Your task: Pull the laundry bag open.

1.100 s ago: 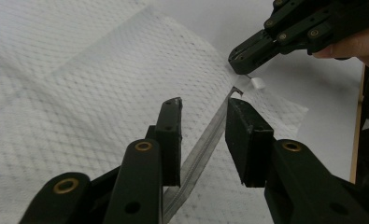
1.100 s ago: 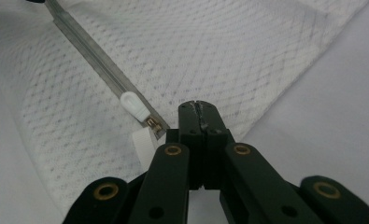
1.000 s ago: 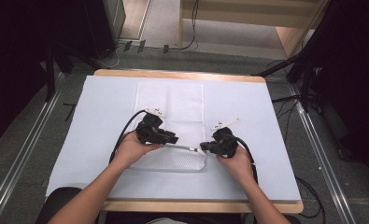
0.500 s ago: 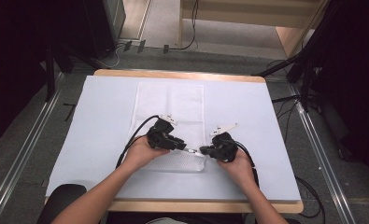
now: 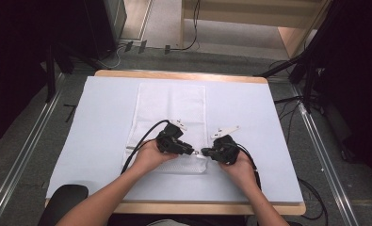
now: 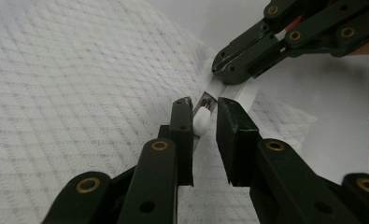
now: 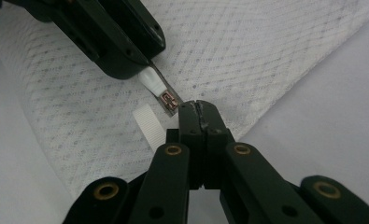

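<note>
Pale worktop (image 5: 94,141) carries a soft white mesh laundry bag (image 5: 172,108) at 12 o'clock; right claw (image 7: 197,106) clenched on its ribbon tab, left claw (image 6: 204,112) closing, released, around the small zipper pull (image 6: 203,111), the best grip on limp, light fabric

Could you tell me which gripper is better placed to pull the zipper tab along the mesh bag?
Left: the left gripper has the zipper tab between its closing jaws; the right gripper is shut on the mesh bag corner.
</note>
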